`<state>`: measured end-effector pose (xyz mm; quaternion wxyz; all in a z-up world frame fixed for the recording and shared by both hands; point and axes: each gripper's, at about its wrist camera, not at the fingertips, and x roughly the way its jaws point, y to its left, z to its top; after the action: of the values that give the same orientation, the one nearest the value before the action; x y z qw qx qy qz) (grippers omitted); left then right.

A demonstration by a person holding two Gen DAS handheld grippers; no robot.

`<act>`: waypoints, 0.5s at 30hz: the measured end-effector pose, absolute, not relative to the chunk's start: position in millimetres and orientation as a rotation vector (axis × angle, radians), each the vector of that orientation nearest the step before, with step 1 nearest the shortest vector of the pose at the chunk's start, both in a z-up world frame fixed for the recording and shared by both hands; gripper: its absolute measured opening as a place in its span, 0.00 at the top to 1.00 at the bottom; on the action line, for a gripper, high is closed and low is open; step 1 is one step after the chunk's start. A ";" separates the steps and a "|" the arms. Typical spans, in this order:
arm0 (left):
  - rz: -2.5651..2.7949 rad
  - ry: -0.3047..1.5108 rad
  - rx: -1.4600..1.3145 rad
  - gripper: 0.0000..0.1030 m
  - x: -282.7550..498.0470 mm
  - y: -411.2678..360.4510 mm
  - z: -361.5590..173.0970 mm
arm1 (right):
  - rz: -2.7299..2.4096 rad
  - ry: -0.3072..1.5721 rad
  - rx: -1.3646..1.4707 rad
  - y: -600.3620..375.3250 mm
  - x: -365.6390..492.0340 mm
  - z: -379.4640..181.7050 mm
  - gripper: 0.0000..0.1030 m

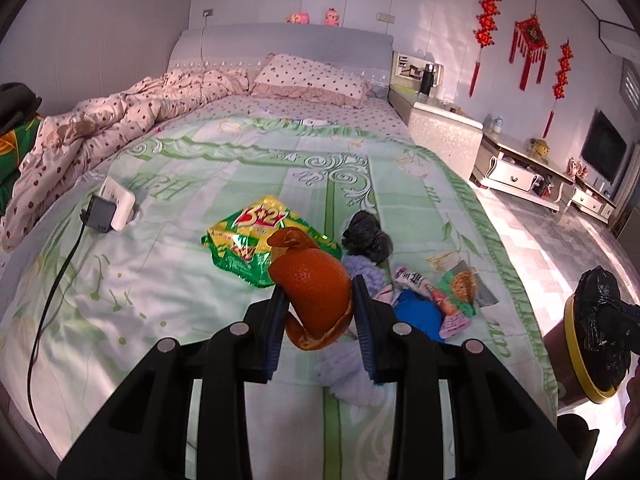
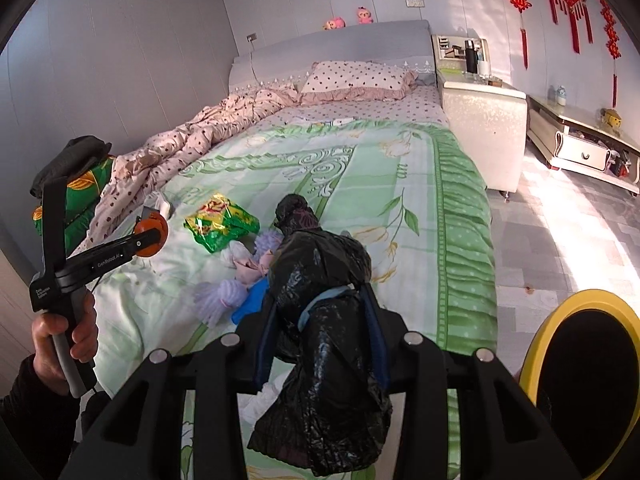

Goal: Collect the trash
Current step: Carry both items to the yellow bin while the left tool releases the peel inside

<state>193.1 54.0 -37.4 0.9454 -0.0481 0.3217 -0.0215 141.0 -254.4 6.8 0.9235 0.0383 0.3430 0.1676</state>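
My left gripper is shut on an orange peel and holds it above the bed. It also shows in the right wrist view at the left. My right gripper is shut on a crumpled black plastic bag, held over the bed's near edge; it shows in the left wrist view by the bin. Left on the bed are a green-yellow snack wrapper, a small black bag, a food packet, a blue item and lilac and white fluffy pieces.
A yellow-rimmed bin with a black liner stands on the floor at the right of the bed. A white power strip with a black charger and cable lies on the bed at the left. A crumpled quilt fills the far left.
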 end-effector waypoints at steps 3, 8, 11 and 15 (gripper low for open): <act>-0.082 0.600 -0.072 0.71 180.2 31.6 -4.2 | 0.337 0.656 0.102 -268.3 128.5 33.1 0.65; -0.150 0.522 -0.043 0.71 164.6 -9.4 46.0 | 0.286 0.575 0.120 -300.8 109.7 73.8 0.65; -0.201 0.490 -0.034 0.71 158.1 -37.8 71.5 | 0.245 0.531 0.130 -325.7 100.0 95.2 0.65; -0.277 0.464 -0.028 0.71 154.0 -80.5 97.6 | 0.168 0.471 0.118 -359.3 85.4 120.9 0.65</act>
<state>154.0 -80.5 97.6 0.9637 -0.0138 0.2290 -0.1368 85.4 -359.3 121.0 0.9672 0.0583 0.2330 0.0829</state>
